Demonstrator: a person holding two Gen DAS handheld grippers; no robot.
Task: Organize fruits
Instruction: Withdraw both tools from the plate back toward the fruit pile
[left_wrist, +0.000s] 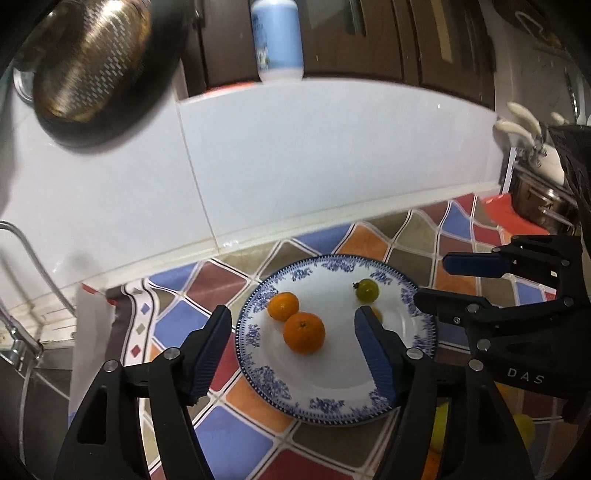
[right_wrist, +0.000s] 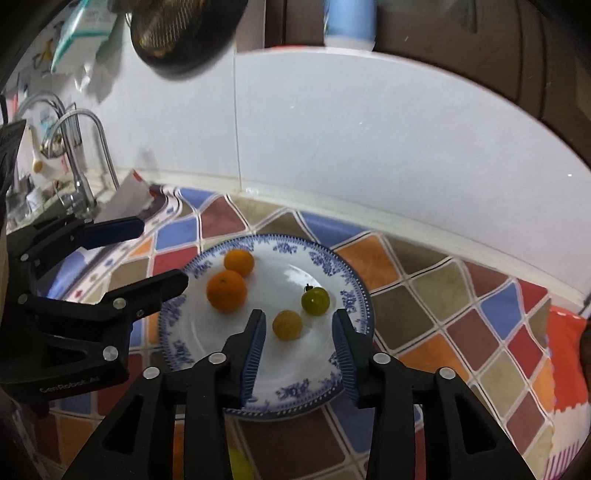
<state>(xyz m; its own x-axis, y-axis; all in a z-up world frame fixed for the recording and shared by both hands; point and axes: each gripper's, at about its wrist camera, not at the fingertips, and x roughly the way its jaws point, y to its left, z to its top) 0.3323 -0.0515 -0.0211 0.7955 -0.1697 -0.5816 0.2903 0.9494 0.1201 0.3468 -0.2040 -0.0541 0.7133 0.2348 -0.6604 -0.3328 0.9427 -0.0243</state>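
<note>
A blue-and-white plate (left_wrist: 255, 332) (right_wrist: 280, 280) lies on the patterned tile counter. On it are a larger orange (left_wrist: 304, 332) (right_wrist: 226, 290), a smaller orange (left_wrist: 283, 305) (right_wrist: 239, 262), a green tomato (left_wrist: 367, 289) (right_wrist: 315, 301) and a small yellow-orange fruit (right_wrist: 287, 325). My left gripper (left_wrist: 293, 309) (right_wrist: 162, 251) hovers open over the plate's left side, above the two oranges, holding nothing. My right gripper (right_wrist: 299, 314) (left_wrist: 432, 279) is open over the plate's right side. The small fruit lies just ahead of its fingers, clear of both pads.
A white tiled wall (left_wrist: 332, 166) rises behind the counter. A metal colander (left_wrist: 88, 62) hangs upper left and a blue-white bottle (left_wrist: 277, 37) stands on the ledge. The faucet (right_wrist: 85, 155) and sink are at left, a steel pot (left_wrist: 543, 199) and red cloth (right_wrist: 565, 350) at right. Yellow fruit (left_wrist: 524, 428) lies near the front.
</note>
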